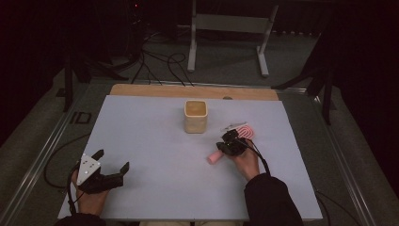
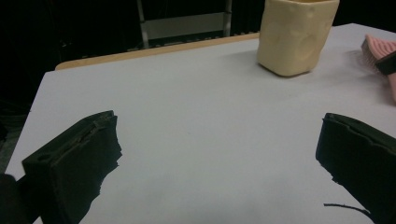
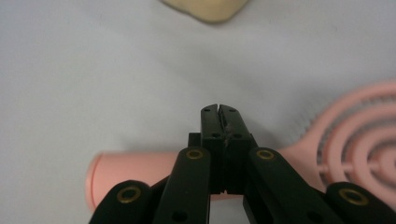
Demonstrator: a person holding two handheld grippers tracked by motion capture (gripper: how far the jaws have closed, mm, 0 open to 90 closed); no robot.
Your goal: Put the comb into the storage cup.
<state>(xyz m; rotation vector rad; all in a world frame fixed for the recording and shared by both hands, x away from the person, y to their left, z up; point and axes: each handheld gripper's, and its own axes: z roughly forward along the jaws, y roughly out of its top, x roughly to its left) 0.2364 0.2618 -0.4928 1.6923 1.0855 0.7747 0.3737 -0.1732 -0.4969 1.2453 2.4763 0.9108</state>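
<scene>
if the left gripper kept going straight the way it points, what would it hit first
Probably the cream squarish cup. The open left gripper points across bare white tabletop, and the cup stands ahead, somewhat right of centre, so depending on depth it might pass just beside it.

My right gripper covers the middle of the pink brush, so its handle shows in two parts. The frame edge cuts off the brush head and the cream cup. Whether my fingers touch the handle is hidden.

Pale table seen from above, cream cup near centre, pink hairbrush to its right under right gripper, left gripper open wide at near-left corner, well apart
</scene>
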